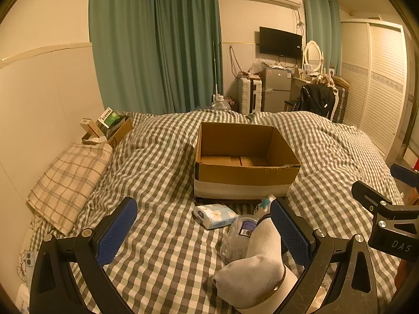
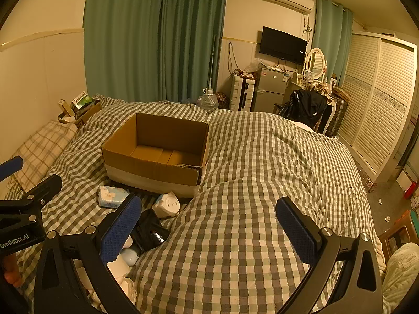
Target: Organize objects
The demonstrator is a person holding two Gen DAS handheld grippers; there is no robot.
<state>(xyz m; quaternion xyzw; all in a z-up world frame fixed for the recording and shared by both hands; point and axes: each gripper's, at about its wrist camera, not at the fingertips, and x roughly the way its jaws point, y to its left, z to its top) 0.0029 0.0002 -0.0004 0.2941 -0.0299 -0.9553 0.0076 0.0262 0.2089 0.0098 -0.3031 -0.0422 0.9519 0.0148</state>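
Cardboard box (image 1: 246, 162): empty. Tissue pack (image 1: 214, 216), sock (image 1: 258, 267), bottle (image 1: 239, 236) unpacked at its 6 o'clock. Left gripper (image 1: 204, 231), right gripper (image 2: 209, 226): fingers wide, holding nothing.

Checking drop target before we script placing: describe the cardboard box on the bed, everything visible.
The cardboard box is brown corrugated, rectangular and open-topped, with no top flaps showing. A pale band wraps its lower outer walls. It looks empty: only the folded bottom panels show. One near top corner is frayed. It sits upright on the checked duvet, mid-bed. A tissue pack lies just in front, apart from it. Neither gripper touches it.
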